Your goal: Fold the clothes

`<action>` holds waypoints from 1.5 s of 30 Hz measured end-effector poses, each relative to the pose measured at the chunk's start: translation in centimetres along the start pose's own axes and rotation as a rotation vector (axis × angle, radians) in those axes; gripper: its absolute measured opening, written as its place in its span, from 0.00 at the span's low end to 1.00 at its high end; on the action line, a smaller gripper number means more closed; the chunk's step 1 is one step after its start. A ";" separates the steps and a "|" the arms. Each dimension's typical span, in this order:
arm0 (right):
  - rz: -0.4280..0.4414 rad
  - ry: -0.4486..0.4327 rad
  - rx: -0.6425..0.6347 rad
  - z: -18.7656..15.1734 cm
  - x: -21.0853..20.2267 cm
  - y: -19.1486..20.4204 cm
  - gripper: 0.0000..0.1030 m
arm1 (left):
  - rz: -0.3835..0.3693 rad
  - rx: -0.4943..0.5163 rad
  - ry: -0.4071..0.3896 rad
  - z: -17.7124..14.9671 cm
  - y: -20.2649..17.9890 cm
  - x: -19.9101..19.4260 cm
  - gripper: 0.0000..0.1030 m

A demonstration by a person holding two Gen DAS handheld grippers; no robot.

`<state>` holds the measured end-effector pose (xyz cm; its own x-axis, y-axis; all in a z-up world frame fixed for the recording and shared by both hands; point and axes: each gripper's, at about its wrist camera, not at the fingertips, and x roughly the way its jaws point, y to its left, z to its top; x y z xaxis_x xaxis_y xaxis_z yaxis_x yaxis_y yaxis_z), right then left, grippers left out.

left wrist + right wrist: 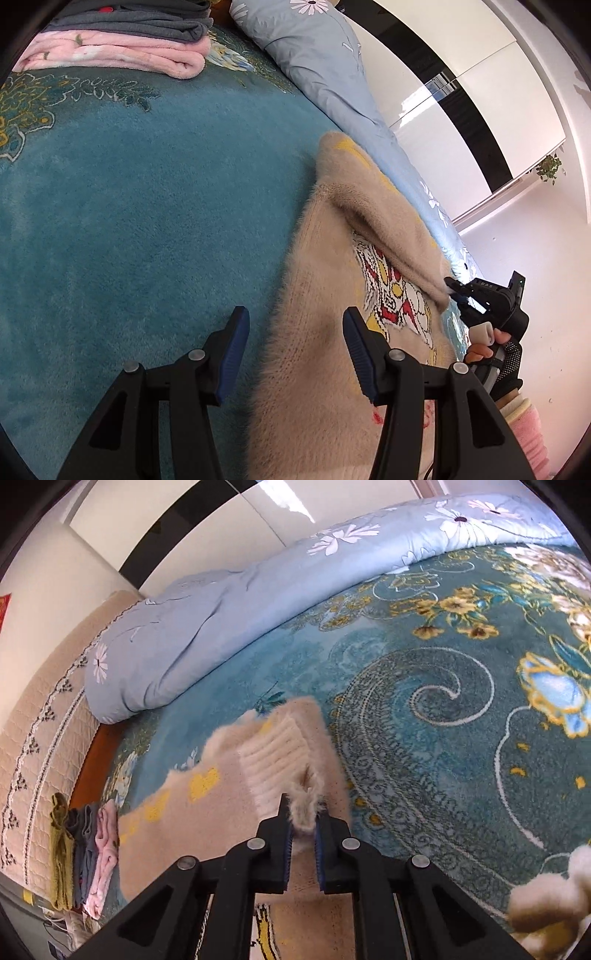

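Sweater (pixel 332 295) lies on the bed (pixel 129 221); right gripper (pixel 303 823) pinches its fuzzy edge to fold it, left gripper (pixel 295 328) jaws spread, empty.

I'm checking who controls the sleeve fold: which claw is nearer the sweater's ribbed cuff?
Right. The right claw is shut on the sweater beside the ribbed cuff. The left claw hovers open over the sweater's edge, away from the cuff.
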<state>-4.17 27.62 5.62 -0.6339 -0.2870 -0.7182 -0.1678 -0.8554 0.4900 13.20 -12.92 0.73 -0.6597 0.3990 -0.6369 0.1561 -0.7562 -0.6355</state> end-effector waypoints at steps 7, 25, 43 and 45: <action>-0.111 -0.010 0.018 1.4 -1.9 -0.3 0.16 | -0.006 0.002 0.006 0.0 -0.2 0.2 0.52; -0.059 0.049 -0.129 -0.7 1.6 2.9 0.14 | -0.028 -0.010 0.017 0.3 -0.3 0.8 0.52; 0.160 0.162 0.066 -8.9 -8.6 -8.2 0.55 | -0.001 0.057 0.015 -0.3 -1.5 1.2 0.58; 0.220 0.156 0.095 -9.8 -8.5 -8.7 0.55 | 0.011 0.071 0.015 -0.4 -1.8 1.3 0.59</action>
<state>10.08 33.24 2.59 -0.5404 -0.5308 -0.6529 -0.1138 -0.7227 0.6818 12.39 -10.81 0.87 -0.6471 0.3977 -0.6504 0.1106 -0.7951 -0.5962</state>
